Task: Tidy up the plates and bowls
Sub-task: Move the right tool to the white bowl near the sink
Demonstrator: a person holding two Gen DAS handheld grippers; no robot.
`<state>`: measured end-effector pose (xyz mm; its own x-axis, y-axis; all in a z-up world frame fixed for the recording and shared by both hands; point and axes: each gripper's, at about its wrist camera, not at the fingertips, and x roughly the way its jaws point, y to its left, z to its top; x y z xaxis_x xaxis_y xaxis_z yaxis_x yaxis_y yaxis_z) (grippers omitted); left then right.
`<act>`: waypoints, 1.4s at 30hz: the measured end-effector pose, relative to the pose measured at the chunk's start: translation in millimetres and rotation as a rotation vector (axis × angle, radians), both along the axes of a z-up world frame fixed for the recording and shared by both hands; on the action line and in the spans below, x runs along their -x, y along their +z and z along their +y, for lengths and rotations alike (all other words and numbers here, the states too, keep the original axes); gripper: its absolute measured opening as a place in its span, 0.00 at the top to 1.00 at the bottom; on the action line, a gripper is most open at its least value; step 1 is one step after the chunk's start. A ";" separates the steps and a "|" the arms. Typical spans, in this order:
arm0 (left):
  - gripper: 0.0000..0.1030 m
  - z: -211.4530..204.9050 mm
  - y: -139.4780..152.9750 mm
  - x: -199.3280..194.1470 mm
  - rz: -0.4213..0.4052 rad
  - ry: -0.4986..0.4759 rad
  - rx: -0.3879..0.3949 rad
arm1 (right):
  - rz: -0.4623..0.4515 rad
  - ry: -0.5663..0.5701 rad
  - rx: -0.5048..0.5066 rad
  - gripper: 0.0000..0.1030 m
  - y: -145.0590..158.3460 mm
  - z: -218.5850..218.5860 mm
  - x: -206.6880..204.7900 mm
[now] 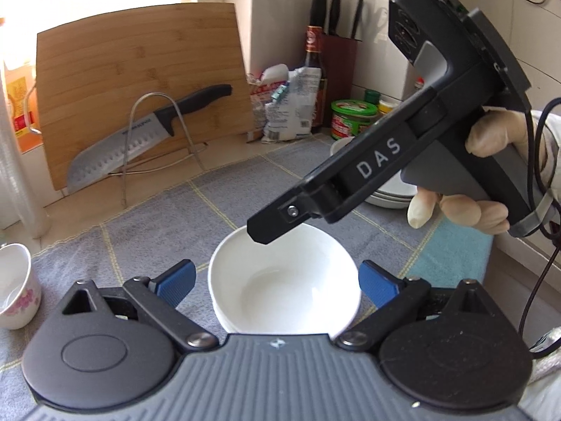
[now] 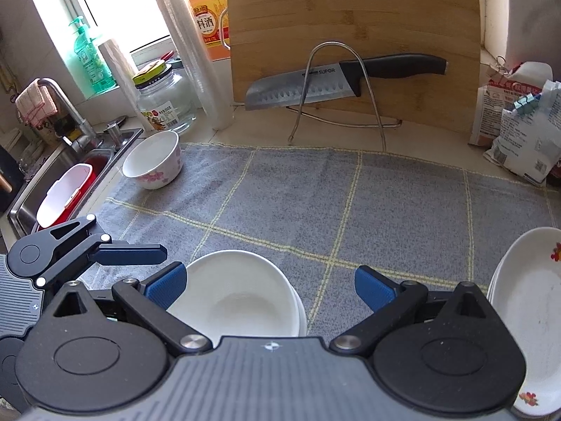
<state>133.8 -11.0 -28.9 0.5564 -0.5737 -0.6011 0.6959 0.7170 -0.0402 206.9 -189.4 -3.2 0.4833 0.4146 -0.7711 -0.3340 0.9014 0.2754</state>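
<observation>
Hovering over the white bowls (image 1: pixel 284 287) w/ both tongs, and neither one is holding anything. My left tongs (image 1: pixel 277 282) stand wide apart, one blue pad on each side of the top bowl, not touching it. I think they sit like that so the bowl fits between them if I want to lift it. My right tongs (image 2: pixel 270 287) are spread apart too; the left pad is just beside the bowl rim, the other pad is over bare cloth.

The bowls sit one inside another, near me on the grey cloth (image 2: pixel 350 203). Looks like a stack, so they take less room. I can't tell how many are in it.

The plates (image 2: pixel 526 308) are stacked on my right, at the cloth's edge. A flower bowl (image 2: pixel 154 165) sits alone by the sink (image 2: pixel 21 203), well apart from the stack. I guess it still needs a home, maybe on top of the white ones. The big knife (image 2: pixel 315 86) rests in its rack at the back, out of my way.
</observation>
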 end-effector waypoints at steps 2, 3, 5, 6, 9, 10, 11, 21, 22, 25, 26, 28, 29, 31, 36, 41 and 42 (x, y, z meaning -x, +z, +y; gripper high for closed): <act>0.04 5.5 1.5 -0.2 -0.004 0.057 0.007 | -0.012 0.038 -0.006 0.00 0.7 3.0 -6.4; 0.04 9.5 2.5 -0.2 -0.006 0.090 0.009 | -0.018 0.055 -0.007 0.00 1.0 5.2 -10.0; 0.04 19.0 4.9 0.0 -0.009 0.177 0.002 | -0.025 0.097 -0.013 0.00 1.3 10.9 -18.1; 0.04 24.8 5.9 0.3 -0.010 0.222 -0.003 | -0.029 0.117 -0.016 0.00 1.5 14.3 -21.8; 0.04 47.9 5.4 0.6 -0.011 0.371 -0.031 | -0.047 0.181 -0.017 0.00 2.6 29.5 -31.5; 0.04 56.2 4.5 0.7 -0.012 0.416 -0.043 | -0.052 0.196 -0.016 0.00 3.2 35.6 -34.0; 0.04 65.8 2.8 -0.6 -0.013 0.467 -0.063 | -0.055 0.208 -0.014 0.00 4.5 41.3 -36.0; 0.04 141.2 -20.7 -30.3 -0.014 0.620 -0.116 | -0.133 0.216 0.115 0.00 25.9 102.2 -34.7; 0.04 146.1 -23.3 -34.1 -0.010 0.606 -0.110 | -0.130 0.200 0.129 0.00 26.7 108.9 -36.3; 0.04 158.6 -34.4 -45.3 -0.006 0.570 -0.111 | -0.126 0.170 0.167 0.00 26.9 130.2 -38.7; 0.04 162.4 -38.3 -49.6 -0.003 0.561 -0.111 | -0.119 0.163 0.177 0.00 25.9 137.6 -40.6; 0.04 170.0 -44.3 -57.1 -0.002 0.551 -0.097 | -0.106 0.144 0.198 0.00 23.7 153.0 -45.7; 0.04 173.4 -45.9 -61.0 -0.006 0.540 -0.089 | -0.099 0.135 0.213 0.00 22.8 161.1 -48.9; 0.04 178.0 -48.7 -69.7 -0.003 0.524 -0.094 | -0.085 0.120 0.230 0.00 20.1 176.1 -55.5; 0.03 186.7 -52.6 -87.2 -0.012 0.493 -0.078 | -0.067 0.107 0.227 0.00 19.9 203.2 -67.2; 0.03 187.7 -59.9 -102.3 -0.012 0.491 -0.094 | -0.067 0.114 0.228 0.00 20.0 217.8 -79.9; 0.03 187.4 -61.8 -104.9 -0.013 0.495 -0.102 | -0.070 0.117 0.230 0.00 19.2 220.7 -82.6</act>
<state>238.8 176.4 -90.7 0.7544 -0.1781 -0.6318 0.2717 0.9609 0.0535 289.5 31.3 16.1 0.4979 0.2889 -0.8177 -0.4509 0.8916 0.0405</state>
